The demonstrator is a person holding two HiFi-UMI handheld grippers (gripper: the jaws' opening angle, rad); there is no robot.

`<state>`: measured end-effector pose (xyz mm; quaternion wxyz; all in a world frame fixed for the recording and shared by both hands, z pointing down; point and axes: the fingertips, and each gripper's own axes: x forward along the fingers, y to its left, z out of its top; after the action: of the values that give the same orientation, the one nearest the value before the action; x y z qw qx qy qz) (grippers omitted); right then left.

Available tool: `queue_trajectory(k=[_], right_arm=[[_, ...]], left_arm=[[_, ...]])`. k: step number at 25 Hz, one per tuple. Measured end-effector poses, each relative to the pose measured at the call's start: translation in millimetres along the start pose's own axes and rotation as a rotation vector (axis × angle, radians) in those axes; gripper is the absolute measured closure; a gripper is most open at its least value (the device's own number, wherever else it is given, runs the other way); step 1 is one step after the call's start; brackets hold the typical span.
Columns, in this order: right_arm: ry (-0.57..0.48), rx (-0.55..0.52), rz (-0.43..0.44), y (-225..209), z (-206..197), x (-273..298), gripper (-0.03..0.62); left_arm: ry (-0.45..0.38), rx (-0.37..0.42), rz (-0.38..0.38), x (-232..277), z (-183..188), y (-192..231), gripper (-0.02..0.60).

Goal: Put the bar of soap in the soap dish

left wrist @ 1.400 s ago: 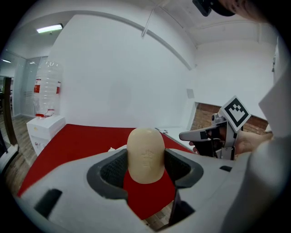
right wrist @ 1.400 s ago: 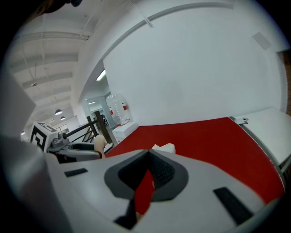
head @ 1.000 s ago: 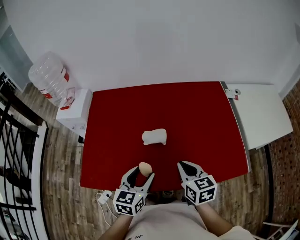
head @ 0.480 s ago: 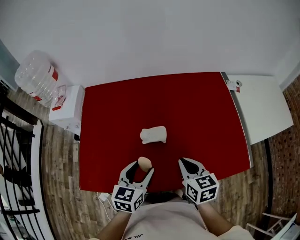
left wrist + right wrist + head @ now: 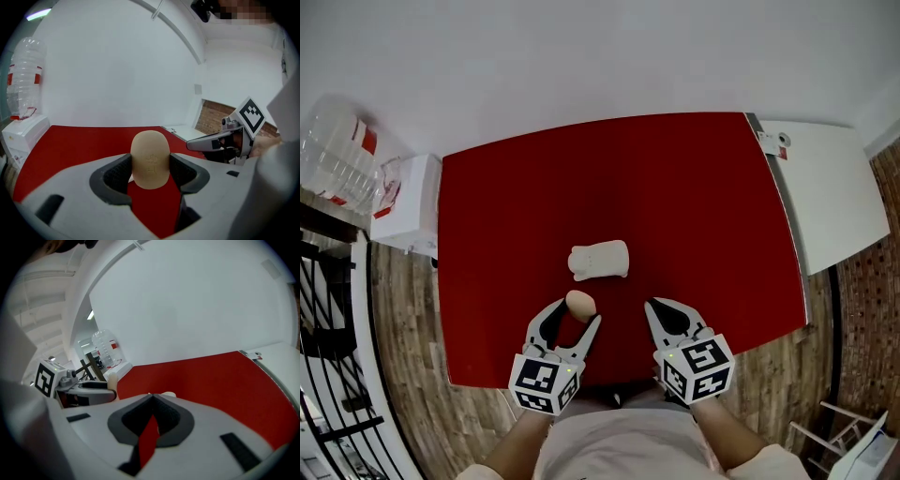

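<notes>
While the red table (image 5: 694,206) takes up most of the head view, its near part holds the action: the left gripper (image 5: 577,315) is clamped on the bar of soap (image 5: 580,303). In the left gripper view the two dark pads press the tan bar (image 5: 150,159) from either side. Its rounded end stands up past the fingertips. The white soap dish (image 5: 600,261) lies on the cloth just beyond the soap and apart from it, near the table's middle. The right gripper (image 5: 654,309) hovers beside the left one near the front edge with its jaws drawn together and nothing between them, and its own view shows only a red sliver of table where the pads meet (image 5: 151,401). Bare red surface lies open all round the dish, out to the far edge at the wall. On the right the red top meets a white table (image 5: 825,187); on the left it drops to wood floor (image 5: 403,309), where a white box (image 5: 405,204) and a clear water bottle (image 5: 333,150) stand. The bottle's red label is too small to read. A faint stamp marks the soap's face, but it cannot be read. Each gripper's cube (image 5: 542,382) bears black square markers.
</notes>
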<state>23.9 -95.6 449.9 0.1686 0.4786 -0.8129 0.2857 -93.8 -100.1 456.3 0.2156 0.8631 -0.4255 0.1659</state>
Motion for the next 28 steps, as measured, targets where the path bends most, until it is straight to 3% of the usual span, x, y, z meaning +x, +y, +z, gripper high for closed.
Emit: queue_trajectory(k=[20, 22, 24, 28], right_arm=[[0.010, 0.065, -0.070, -46, -10, 62, 0.591], [0.007, 0.068, -0.072, -47, -10, 64, 0.591], [0.006, 0.070, -0.075, -49, -11, 64, 0.591], [0.012, 0.091, -0.085, -57, -18, 62, 0.591]], left_arm=[[0.069, 0.048, -0.042, 68, -30, 43, 0.319], [0.103, 0.105, -0.062, 72, -30, 45, 0.319], [0.160, 0.230, -0.115, 77, -30, 43, 0.319], [0.255, 0.494, -0.303, 84, -26, 35, 0.319]])
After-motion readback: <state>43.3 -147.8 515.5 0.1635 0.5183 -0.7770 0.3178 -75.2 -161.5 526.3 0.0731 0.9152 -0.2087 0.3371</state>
